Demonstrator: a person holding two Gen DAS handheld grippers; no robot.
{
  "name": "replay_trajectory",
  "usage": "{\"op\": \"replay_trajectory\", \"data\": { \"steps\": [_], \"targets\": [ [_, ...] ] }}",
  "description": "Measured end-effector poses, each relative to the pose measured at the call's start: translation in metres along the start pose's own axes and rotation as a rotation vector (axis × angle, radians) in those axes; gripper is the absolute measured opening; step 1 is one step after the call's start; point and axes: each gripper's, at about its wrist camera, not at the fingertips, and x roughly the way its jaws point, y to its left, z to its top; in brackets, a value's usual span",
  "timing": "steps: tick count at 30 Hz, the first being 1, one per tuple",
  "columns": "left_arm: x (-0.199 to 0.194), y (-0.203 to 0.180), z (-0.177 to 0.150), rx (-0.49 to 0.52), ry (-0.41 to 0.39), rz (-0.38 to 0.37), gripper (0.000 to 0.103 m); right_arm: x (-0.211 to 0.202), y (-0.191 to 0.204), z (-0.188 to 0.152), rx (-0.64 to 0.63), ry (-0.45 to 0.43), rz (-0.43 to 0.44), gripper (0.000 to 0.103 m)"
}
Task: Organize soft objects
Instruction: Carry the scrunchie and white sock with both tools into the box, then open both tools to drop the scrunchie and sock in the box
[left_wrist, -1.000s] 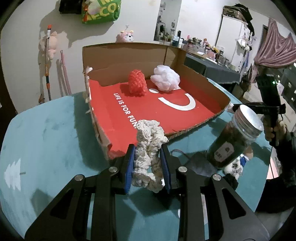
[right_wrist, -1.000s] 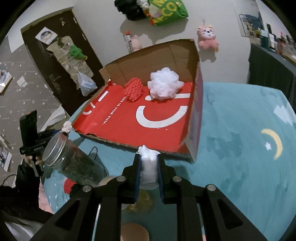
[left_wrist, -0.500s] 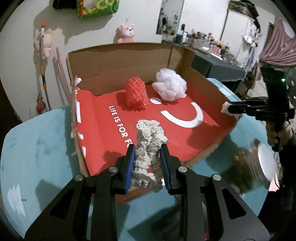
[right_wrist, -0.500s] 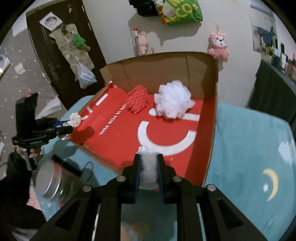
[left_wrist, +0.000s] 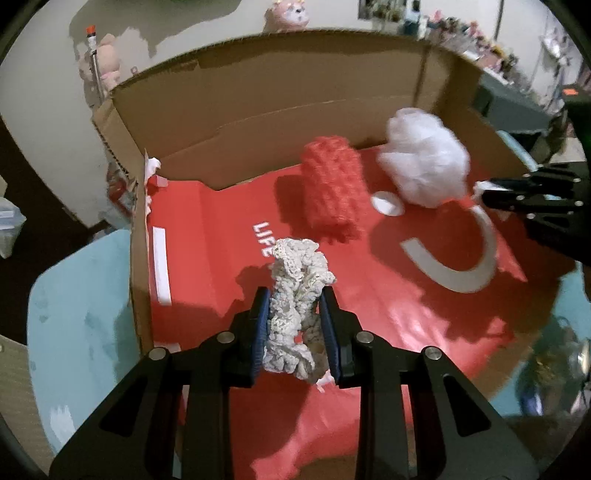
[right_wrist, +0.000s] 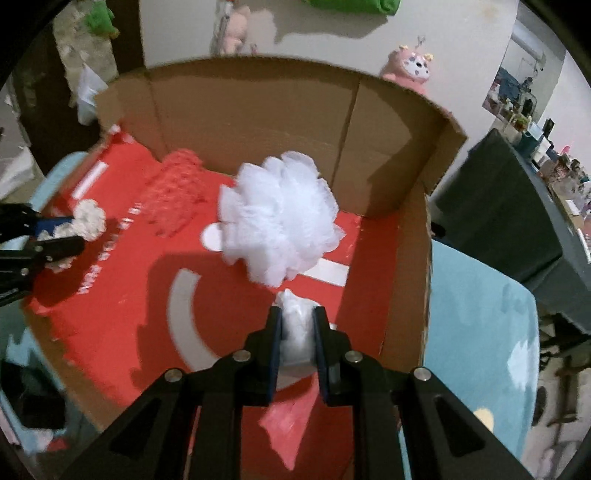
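Note:
A cardboard box (left_wrist: 258, 122) with a red printed floor holds a red knitted piece (left_wrist: 332, 188) and a white mesh pouf (left_wrist: 424, 162). My left gripper (left_wrist: 295, 321) is shut on a cream crocheted piece (left_wrist: 299, 291) and holds it over the box's left front part. My right gripper (right_wrist: 297, 332) is shut on a small white soft object (right_wrist: 297, 317), over the box floor just in front of the pouf (right_wrist: 280, 229). Each gripper shows in the other's view: the right gripper (left_wrist: 487, 194) at the right edge, the left gripper (right_wrist: 70, 236) at the left edge.
The box stands on a teal table (right_wrist: 476, 314). Its tall cardboard walls (right_wrist: 258, 122) rise at the back and right. A blurred jar (left_wrist: 554, 365) is at the front right of the table. Plush toys hang on the wall behind.
Both grippers moved forward from the table's front edge to over the box floor, each still holding its soft object. The jar has slipped toward the edge of view.

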Motion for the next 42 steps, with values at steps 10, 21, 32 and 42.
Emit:
{"op": "replay_trajectory", "data": {
  "steps": [10, 21, 32, 42],
  "targets": [
    [0.041, 0.010, 0.020, -0.005, 0.084, 0.103, 0.025, 0.044, -0.004, 0.022, 0.005, 0.120, -0.107, 0.018],
    [0.041, 0.014, 0.018, -0.002, 0.079, 0.087, 0.027, 0.054, -0.012, 0.023, -0.015, 0.135, -0.124, 0.021],
    [0.033, -0.004, 0.022, 0.024, 0.025, 0.090, 0.056, 0.056, 0.005, 0.019, -0.042, 0.139, -0.138, 0.030],
    [-0.002, -0.020, 0.018, 0.032, -0.032, 0.075, 0.062, 0.037, 0.021, 0.013, -0.052, 0.108, -0.124, 0.047]
  ]
}}
